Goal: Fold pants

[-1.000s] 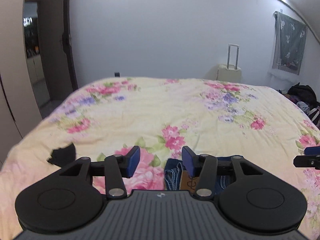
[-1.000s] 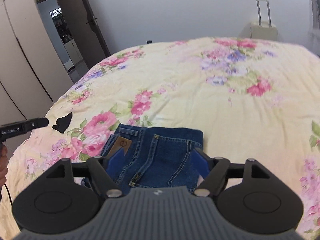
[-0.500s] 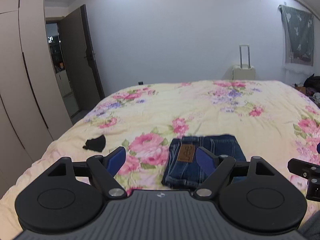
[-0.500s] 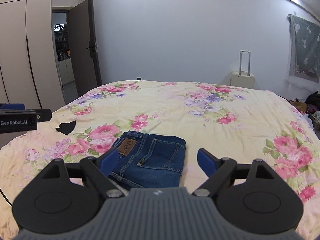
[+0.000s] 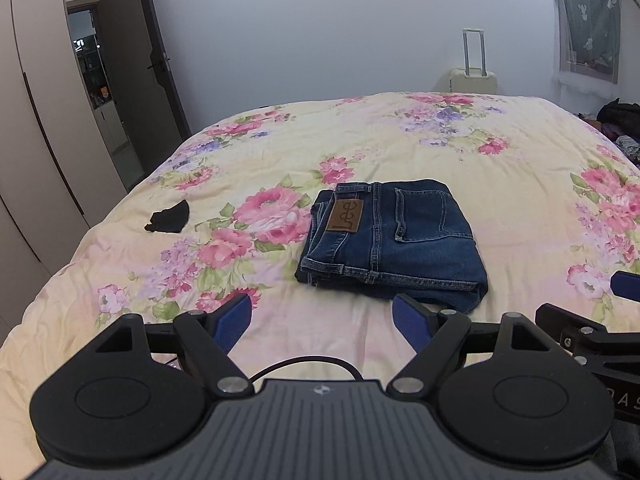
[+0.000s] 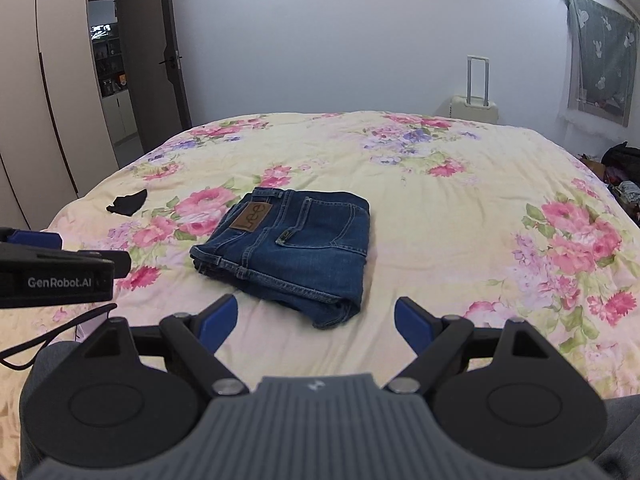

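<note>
Dark blue Lee jeans are lying folded into a compact rectangle at mid-frame on the floral bedspread, brown leather patch and back pocket facing up.

You have one pair of folded jeans on one bed, with one brown label and one back pocket showing on top. One small black scrap of cloth lies on the cover. You hold two grippers: the left gripper and the right gripper, each with two blue pads. Behind the bed you have one suitcase, one door and one hanging cloth.
</note>
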Motion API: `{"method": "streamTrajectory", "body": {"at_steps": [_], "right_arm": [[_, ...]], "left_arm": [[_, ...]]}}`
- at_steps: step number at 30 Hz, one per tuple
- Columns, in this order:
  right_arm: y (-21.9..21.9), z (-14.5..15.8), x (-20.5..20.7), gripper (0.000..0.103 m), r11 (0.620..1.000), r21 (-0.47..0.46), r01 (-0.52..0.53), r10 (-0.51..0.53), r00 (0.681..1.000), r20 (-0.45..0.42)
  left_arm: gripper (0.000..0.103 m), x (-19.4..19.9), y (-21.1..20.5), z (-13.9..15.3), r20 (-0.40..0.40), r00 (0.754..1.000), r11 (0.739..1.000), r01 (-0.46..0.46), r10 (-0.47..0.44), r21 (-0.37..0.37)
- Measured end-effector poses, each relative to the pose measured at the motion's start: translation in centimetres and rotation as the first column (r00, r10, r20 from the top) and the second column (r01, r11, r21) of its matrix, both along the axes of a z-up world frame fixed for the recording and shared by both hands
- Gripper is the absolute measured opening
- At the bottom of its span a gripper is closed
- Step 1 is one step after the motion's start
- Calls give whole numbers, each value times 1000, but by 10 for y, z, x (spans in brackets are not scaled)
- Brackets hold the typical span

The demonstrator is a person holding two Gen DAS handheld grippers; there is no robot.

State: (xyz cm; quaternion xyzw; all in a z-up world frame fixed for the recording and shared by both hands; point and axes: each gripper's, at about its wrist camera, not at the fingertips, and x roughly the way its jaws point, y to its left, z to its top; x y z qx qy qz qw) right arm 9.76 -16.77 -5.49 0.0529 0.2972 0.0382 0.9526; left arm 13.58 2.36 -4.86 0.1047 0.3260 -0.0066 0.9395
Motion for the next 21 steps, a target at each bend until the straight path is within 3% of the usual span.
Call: {"method": "streamTrajectory", "body": {"at_steps": [21], "right_arm": [[0, 4, 2, 82, 1000, -3, -10, 11, 1000, 11]], "left_arm": [[94, -2, -6, 7, 4, 1000, 1000, 13, -13, -9]]}}
